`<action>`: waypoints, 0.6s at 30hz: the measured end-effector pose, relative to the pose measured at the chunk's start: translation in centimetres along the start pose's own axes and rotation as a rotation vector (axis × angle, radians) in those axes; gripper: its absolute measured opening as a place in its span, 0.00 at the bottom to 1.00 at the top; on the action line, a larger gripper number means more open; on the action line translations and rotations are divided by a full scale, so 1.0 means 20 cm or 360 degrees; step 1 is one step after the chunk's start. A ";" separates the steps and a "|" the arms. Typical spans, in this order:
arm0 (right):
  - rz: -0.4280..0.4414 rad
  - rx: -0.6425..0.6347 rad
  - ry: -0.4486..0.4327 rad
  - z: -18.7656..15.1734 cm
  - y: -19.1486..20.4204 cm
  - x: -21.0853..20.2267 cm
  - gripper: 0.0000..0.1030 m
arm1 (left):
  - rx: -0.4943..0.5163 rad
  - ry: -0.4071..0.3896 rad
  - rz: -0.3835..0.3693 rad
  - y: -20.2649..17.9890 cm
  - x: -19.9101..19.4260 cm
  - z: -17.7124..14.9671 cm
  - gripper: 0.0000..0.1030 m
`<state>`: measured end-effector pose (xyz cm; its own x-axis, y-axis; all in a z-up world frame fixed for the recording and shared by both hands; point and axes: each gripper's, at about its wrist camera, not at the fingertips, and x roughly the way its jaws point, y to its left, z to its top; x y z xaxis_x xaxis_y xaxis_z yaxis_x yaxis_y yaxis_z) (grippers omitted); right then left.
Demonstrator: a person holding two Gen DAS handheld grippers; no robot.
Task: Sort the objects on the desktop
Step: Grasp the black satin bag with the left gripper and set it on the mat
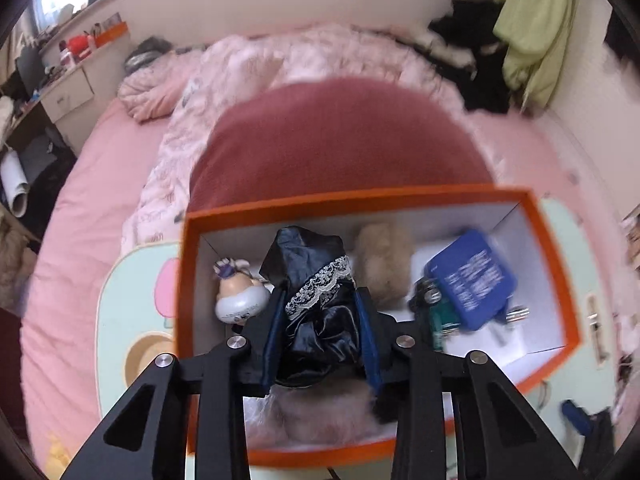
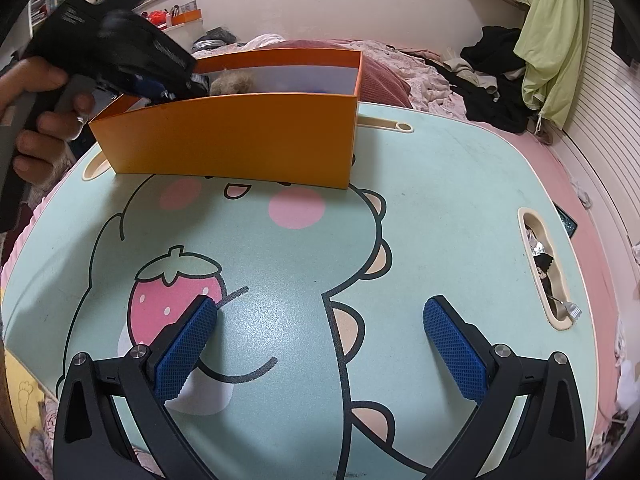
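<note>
The dark satin cloth [image 1: 320,312], glossy black-blue with a band of white lace, sits clamped between the blue pads of the left tool [image 1: 322,308]. It hangs above the inside of the orange box [image 1: 360,198].

Only the left wrist view shows the box contents. Left of the tool lies a small figurine [image 1: 240,298] with a white rounded base that carries print too small to read. Ahead and right of the tool lies a tan fur piece [image 1: 384,268]. Further right is a blue rectangular packet [image 1: 470,278] with white text, blurred beyond reading. Below the tool a pale fluffy item [image 1: 316,412] fills the near end of the box. The box walls are white inside.

The right wrist view shows the same box from outside: plain orange card standing on the mint-green surface [image 2: 460,208], which bears a cartoon dinosaur and a strawberry print. The right tool [image 2: 320,344] hovers above this surface, jaws spread wide and empty, with textured blue pads. At upper left of that tool, a hand [image 2: 44,120] grips the left tool's handle. A pink bed [image 1: 80,208] lies beyond.
</note>
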<state>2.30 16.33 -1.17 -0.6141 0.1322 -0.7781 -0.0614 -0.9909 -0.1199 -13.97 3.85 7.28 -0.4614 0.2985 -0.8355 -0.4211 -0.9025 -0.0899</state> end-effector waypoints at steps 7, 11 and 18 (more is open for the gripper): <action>0.0001 0.0000 0.0000 0.00 0.00 0.00 1.00 | -0.0005 -0.0272 -0.0210 0.01 -0.41 -0.12 0.32; 0.0002 0.0000 0.0000 0.00 0.00 0.00 1.00 | 0.0040 -0.0216 -0.0326 -0.04 -0.40 -0.34 0.32; 0.0004 -0.0001 -0.0001 0.00 0.00 0.00 1.00 | 0.0088 -0.0116 -0.0406 -0.15 -0.21 -0.57 0.36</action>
<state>2.31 16.36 -1.17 -0.6145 0.1299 -0.7782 -0.0593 -0.9912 -0.1186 -1.92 1.76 4.95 -0.3892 0.5375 -0.7481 -0.5721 -0.7776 -0.2610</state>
